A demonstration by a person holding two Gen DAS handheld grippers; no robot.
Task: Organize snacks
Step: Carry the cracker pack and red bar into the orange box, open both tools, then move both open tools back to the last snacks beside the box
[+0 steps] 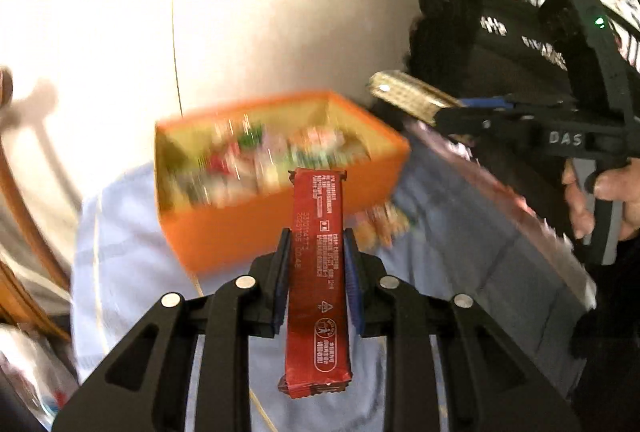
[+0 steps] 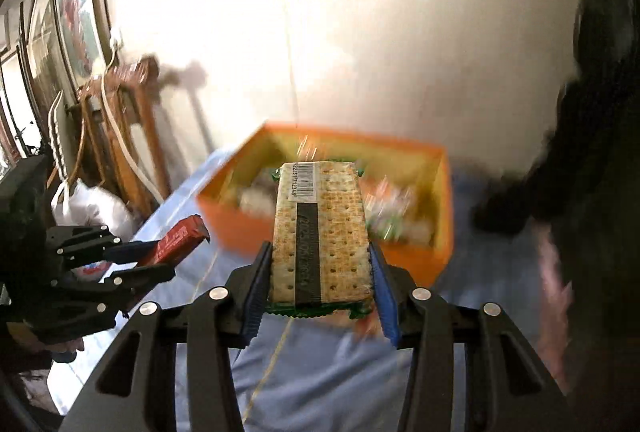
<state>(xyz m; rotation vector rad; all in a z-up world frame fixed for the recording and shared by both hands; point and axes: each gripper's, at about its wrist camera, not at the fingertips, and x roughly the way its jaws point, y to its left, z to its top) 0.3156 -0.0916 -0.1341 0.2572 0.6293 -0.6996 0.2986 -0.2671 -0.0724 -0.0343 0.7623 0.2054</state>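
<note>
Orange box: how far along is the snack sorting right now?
Done: the orange box already holds a pile of wrapped snacks. In hand: the left gripper clamps a red bar; the right gripper clamps a cracker pack. Both are short of the box. Left: a colourful packet lies beside the box.

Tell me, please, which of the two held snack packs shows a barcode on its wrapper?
The cracker pack in the right gripper: clear wrapper, barcode at its far end. The left gripper holds a narrow red bar.

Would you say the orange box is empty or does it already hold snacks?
Already holding snacks: the open-topped orange box shows a blurred heap of colourful wrapped snacks inside; how full it is cannot be told.
</note>
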